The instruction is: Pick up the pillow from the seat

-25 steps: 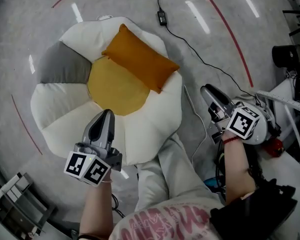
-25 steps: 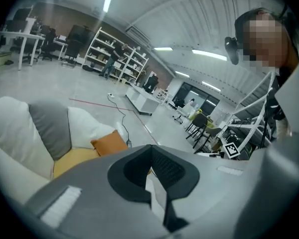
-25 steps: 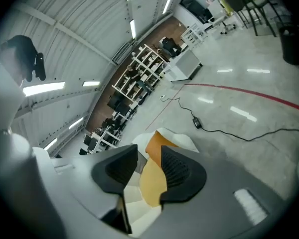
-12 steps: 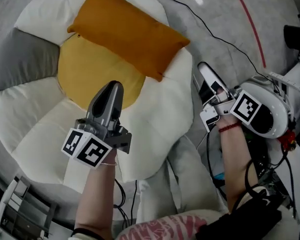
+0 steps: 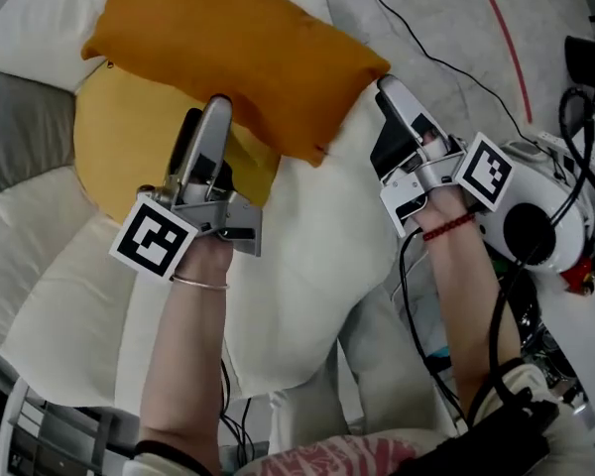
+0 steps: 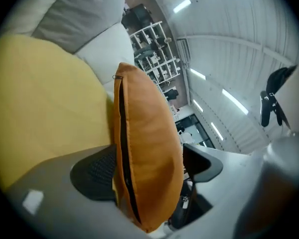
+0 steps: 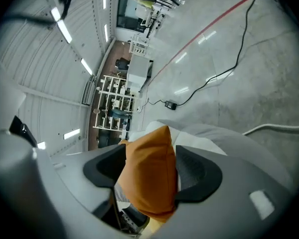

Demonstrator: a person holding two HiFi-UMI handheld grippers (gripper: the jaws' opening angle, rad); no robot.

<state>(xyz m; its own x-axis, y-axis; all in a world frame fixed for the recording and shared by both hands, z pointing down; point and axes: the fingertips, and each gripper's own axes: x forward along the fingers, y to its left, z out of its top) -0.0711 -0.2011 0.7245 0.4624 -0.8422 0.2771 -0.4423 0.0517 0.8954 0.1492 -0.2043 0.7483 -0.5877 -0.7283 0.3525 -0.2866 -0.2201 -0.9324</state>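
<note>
An orange pillow [image 5: 228,48] lies across the far side of a flower-shaped seat with white petals [image 5: 307,256] and a yellow centre [image 5: 129,137]. My left gripper [image 5: 210,107] is at the pillow's near long edge. In the left gripper view the zipped edge of the pillow [image 6: 149,133] stands between the opening jaws of the left gripper [image 6: 149,168]. My right gripper [image 5: 385,92] is at the pillow's right corner. Its jaws are opening too, and the pillow's corner [image 7: 149,158] fills the gap in the right gripper [image 7: 152,171]. The pillow rests on the seat.
A black cable [image 5: 446,67] and a red line [image 5: 501,38] run over the grey floor right of the seat. A grey petal [image 5: 10,117] is at the left. The person's light trousers [image 5: 377,365] are below. Shelves [image 7: 114,108] stand far off.
Both grippers have moved forward from in front of the seat to the pillow. Their jaws have gone from narrow to wide and now stand around the pillow's edge and corner.
</note>
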